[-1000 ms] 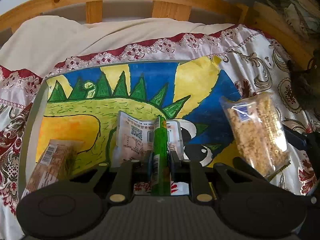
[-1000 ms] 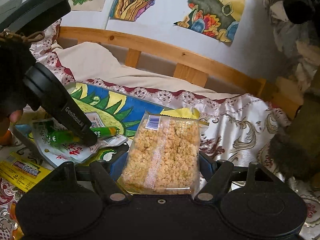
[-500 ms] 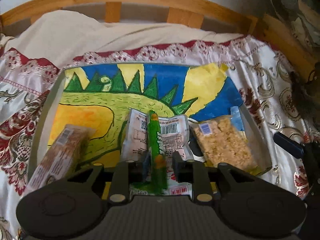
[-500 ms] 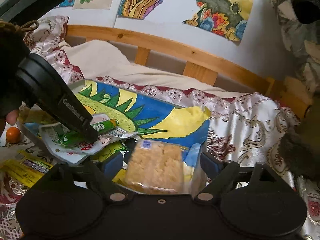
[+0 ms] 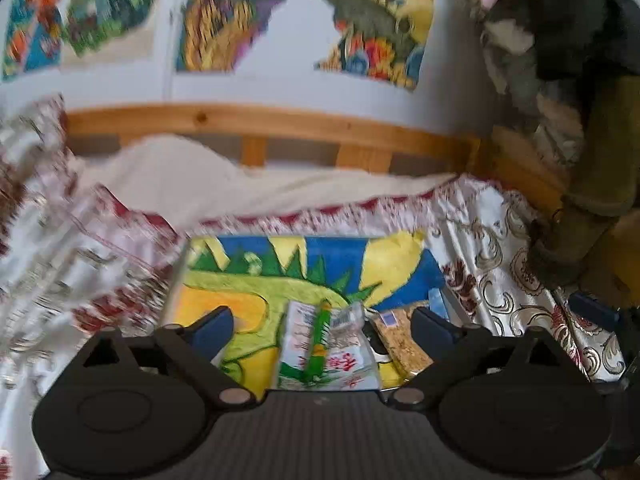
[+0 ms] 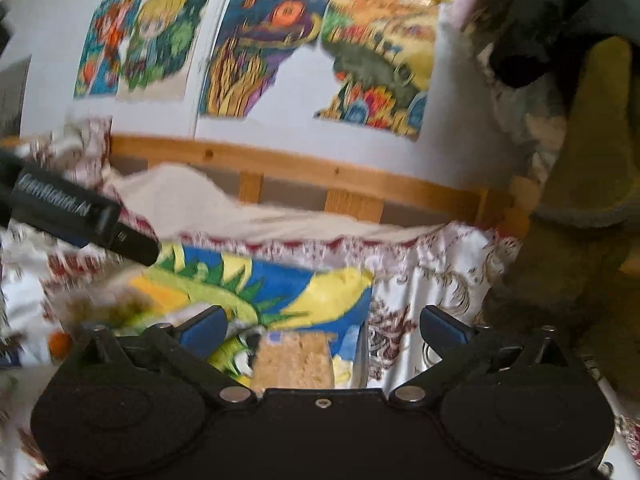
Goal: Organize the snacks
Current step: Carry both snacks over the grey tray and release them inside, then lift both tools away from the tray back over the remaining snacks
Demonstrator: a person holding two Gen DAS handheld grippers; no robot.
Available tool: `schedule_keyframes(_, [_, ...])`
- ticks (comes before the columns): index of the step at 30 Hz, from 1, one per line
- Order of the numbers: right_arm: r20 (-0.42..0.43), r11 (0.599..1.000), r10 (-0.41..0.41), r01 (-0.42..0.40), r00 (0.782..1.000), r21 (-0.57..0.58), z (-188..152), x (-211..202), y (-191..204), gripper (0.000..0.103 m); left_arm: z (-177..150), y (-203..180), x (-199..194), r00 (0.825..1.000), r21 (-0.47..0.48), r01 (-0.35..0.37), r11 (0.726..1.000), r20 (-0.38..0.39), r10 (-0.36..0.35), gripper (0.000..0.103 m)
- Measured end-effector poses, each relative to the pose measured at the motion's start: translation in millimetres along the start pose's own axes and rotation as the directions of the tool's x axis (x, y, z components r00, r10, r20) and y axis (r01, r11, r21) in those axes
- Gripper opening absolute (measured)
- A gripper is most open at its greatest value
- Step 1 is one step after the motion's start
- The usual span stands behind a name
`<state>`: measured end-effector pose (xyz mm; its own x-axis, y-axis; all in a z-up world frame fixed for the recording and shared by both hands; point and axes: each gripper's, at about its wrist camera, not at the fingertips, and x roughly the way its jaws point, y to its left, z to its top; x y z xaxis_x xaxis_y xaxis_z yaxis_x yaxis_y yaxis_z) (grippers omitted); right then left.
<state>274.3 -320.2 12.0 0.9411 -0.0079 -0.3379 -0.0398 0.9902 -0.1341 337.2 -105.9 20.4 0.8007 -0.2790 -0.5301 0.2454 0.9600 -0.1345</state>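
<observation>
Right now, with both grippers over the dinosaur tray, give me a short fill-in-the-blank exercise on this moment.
1. The left gripper has its jaws ____.
2. The white packet with the green stick on it lies in the ____ with the dinosaur picture.
3. In the left wrist view, the puffed-grain snack bag lies to the ____ of the white packet.
4. The right gripper holds ____.

Missing words: open; tray; right; nothing

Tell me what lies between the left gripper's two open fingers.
In the left wrist view, the green tube on its white packet lies between the left gripper's fingers, untouched.
</observation>
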Motion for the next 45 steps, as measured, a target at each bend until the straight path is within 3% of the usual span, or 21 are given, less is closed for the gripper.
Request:
schedule_keyframes(9, [0.112, 0.999, 0.045, -0.045, 0.993, -0.005, 20.3, -75.5, 23.9, 0.102, -21.0, 21.3, -87.2, 0.986, -0.042, -0.071, 0.997, 0.148, 0.077, 0.102])
schedule_keyframes(21, [0.172, 0.995, 0.093, -0.100, 0.981, 0.028, 10.8, -173.9, 45.9, 0.102, -71.8, 45.6, -173.5, 0.955, -0.087, -0.177, 0.980, 0.225, 0.193, 0.103])
schedule_keyframes(26, [0.184, 0.993, 0.101, -0.112, 0.978, 0.046, 4.5, -200.6, 57.3, 0.102, -96.6, 48.0, -201.5, 0.948, -0.068, -0.203, 0.977, 0.235, 0.213, 0.103])
schedule_keyframes(31, [0.181, 0.991, 0.099, -0.113, 0.978, 0.072, 0.3, -218.2, 63.4, 0.102, -115.5, 48.4, -221.8, 0.954, -0.057, -0.204, 0.977, 0.214, 0.211, 0.103])
schedule_keyframes(45, [0.055, 0.986, 0.106, -0.112, 0.993, 0.121, -29.8, -249.7, 80.7, 0.102, -140.5, 44.1, -240.3, 0.965, -0.003, -0.228, 0.974, 0.133, 0.227, 0.103])
